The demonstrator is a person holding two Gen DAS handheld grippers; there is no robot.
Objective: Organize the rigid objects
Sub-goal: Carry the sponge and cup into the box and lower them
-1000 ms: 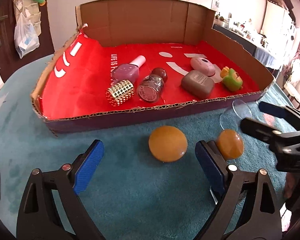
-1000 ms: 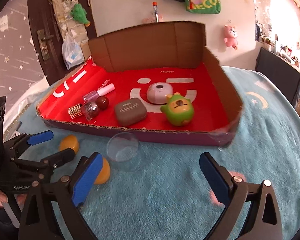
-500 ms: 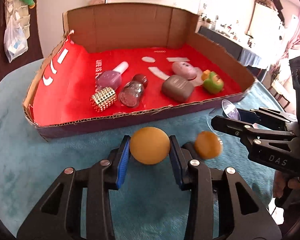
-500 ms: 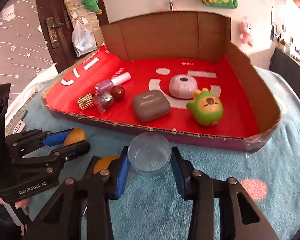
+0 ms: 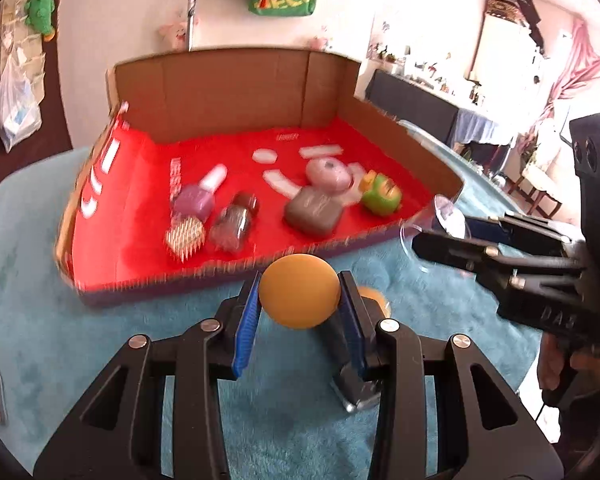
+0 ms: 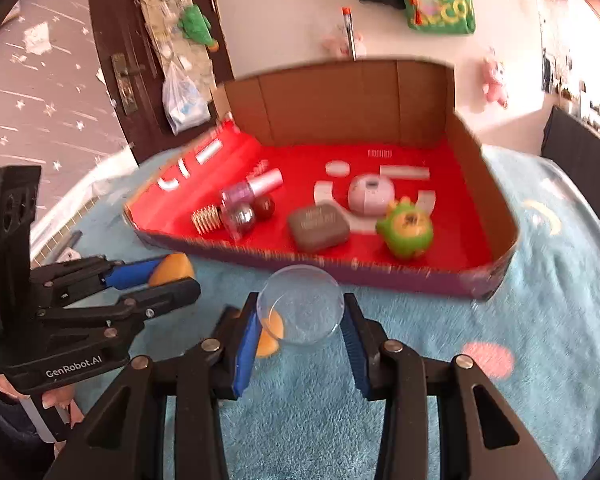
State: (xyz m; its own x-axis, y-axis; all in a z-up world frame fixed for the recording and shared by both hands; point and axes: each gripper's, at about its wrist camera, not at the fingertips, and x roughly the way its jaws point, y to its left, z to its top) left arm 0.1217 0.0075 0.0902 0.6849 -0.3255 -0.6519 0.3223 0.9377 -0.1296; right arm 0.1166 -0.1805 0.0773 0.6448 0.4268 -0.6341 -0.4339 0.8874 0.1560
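Note:
My left gripper (image 5: 299, 303) is shut on an orange half-shell (image 5: 299, 290) and holds it above the teal cloth, just before the cardboard tray (image 5: 228, 92). It also shows in the right wrist view (image 6: 171, 270). My right gripper (image 6: 300, 322) is shut on a clear half-shell (image 6: 302, 304), lifted near the tray's front wall; it shows in the left wrist view (image 5: 440, 220) too. A second orange half-shell (image 5: 374, 296) lies on the cloth, partly hidden behind my left fingers.
The red-lined tray holds a pink nail polish bottle (image 5: 200, 196), a studded gold piece (image 5: 184, 238), a glitter bottle (image 5: 234, 226), a brown case (image 5: 312, 212), a pink case (image 5: 328, 174) and a green toy (image 5: 380, 196). A pink spot (image 6: 488, 360) marks the cloth.
Both grippers went from open to shut, the left on the orange half-shell and the right on the clear one. Both have since lifted and moved toward the tray.

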